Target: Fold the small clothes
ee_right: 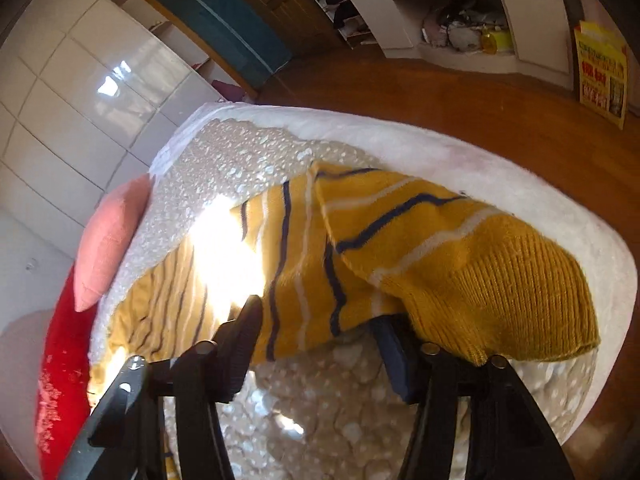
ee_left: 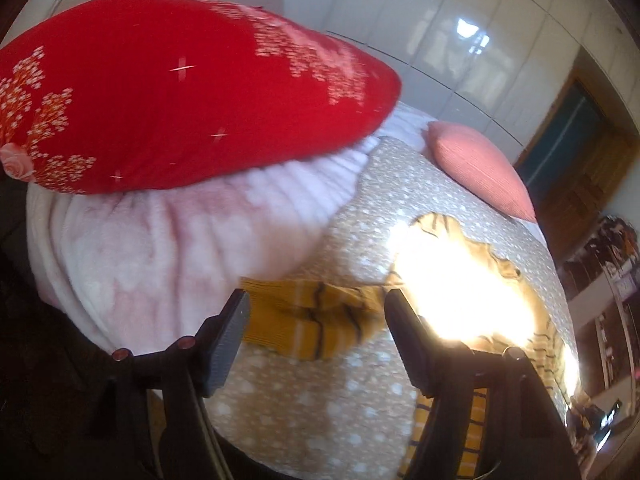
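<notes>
Two grippers, jaws apart: left gripper (ee_left: 316,328) hovers over bed (ee_left: 304,412); right gripper (ee_right: 320,340) under striped sweater (ee_right: 400,248) sleeve.

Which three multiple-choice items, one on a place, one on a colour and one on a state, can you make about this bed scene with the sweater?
1. Where does the pink pillow lie?
A. on the bedspread
B. on the floor
C. on a shelf

2. What is the sweater mainly?
A. green
B. yellow
C. grey

3. How is the left gripper?
A. shut on the sweater
B. shut on the pillow
C. open

Answers: 1 A, it rests on the dotted cover near the wall; 2 B, yellow knit with dark and white stripes; 3 C, its fingers stand apart, holding nothing.
</notes>
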Demonstrator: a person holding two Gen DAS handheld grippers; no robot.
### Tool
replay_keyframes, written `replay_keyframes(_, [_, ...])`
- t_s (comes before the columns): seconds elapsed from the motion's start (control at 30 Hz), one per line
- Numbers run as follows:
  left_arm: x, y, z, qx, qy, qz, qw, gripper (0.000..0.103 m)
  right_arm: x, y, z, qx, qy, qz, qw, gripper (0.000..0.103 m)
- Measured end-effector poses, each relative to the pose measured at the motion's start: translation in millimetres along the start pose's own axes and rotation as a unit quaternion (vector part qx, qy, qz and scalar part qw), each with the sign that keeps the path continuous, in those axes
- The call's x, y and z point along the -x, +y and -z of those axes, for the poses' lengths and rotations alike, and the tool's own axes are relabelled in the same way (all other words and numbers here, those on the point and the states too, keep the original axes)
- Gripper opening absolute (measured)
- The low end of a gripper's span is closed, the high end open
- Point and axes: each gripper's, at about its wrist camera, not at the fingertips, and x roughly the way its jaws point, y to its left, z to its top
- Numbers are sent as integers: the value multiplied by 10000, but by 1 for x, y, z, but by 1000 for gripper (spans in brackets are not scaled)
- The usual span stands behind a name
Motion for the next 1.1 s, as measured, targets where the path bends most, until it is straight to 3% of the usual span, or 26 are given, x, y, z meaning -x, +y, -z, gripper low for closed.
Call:
replay_keyframes(0.03, [-2, -14, 3, -119, 10, 182, 9998, 71, -1, -5, -11, -67, -1, -124, 9999, 13])
replay_keyframes(0.13, [-13, -57, 17, -465, -33, 647, 9968, 78, 2, -42, -30, -1112, -68, -670, 9915, 13])
replay_keyframes(0.2, [-24, -83, 27, -696, -36, 891, 9936, 79, 5, -43, -32, -1072, 6, -792, 9911, 13])
replay_keyframes(0.27, [-36, -109, 36, -970, -44, 1006, 9902, 79, 5, -29, -26, -673, 96, -617, 9958, 17])
replay_keyframes(0.33, [-51, -131, 43, -1172, -24, 1086, 9872, 79, 0, -18, -24, -404, 141, -355, 9985, 32])
replay_keyframes(0.37, [-57, -138, 46, -1222, -8, 1131, 9860, 79, -2, -18, -23, -424, 143, -220, 9988, 33])
replay_keyframes(0.4, [-63, -143, 48, -1236, -1, 1167, 9854, 79, -6, -18, -26, -496, 195, -112, 9985, 31])
replay_keyframes(0.47, [-71, -143, 47, -1169, -31, 1258, 9851, 79, -6, -10, -33, -420, 160, 158, 9989, 8])
replay_keyframes(0.57, [-70, -130, 40, -1012, -334, 1255, 9864, 79, 13, 46, -39, 452, -188, 489, 9976, 7])
replay_keyframes(0.67, [-70, -99, 25, -750, -704, 1233, 9870, 79, 30, 131, -26, 1365, -265, 120, 9902, 7])
replay_keyframes(0.8, [-76, -45, 19, -149, -859, 1313, 9875, 81, 22, 265, 34, 2599, 40, -745, 9628, 7])
replay_keyframes(0.93, [-87, -8, 11, 344, -605, 1530, 9858, 81, -17, 373, 142, 3830, 778, -1495, 9082, 7])
replay_keyframes(1.03, [-87, 6, 11, 365, -660, 1345, 9880, 81, -46, 412, 221, 4550, 1223, -1489, 8694, 7])
replay_keyframes(1.1, [-90, 12, 10, 436, -610, 1328, 9883, 81, -67, 418, 254, 4866, 1364, -1278, 8534, 7])
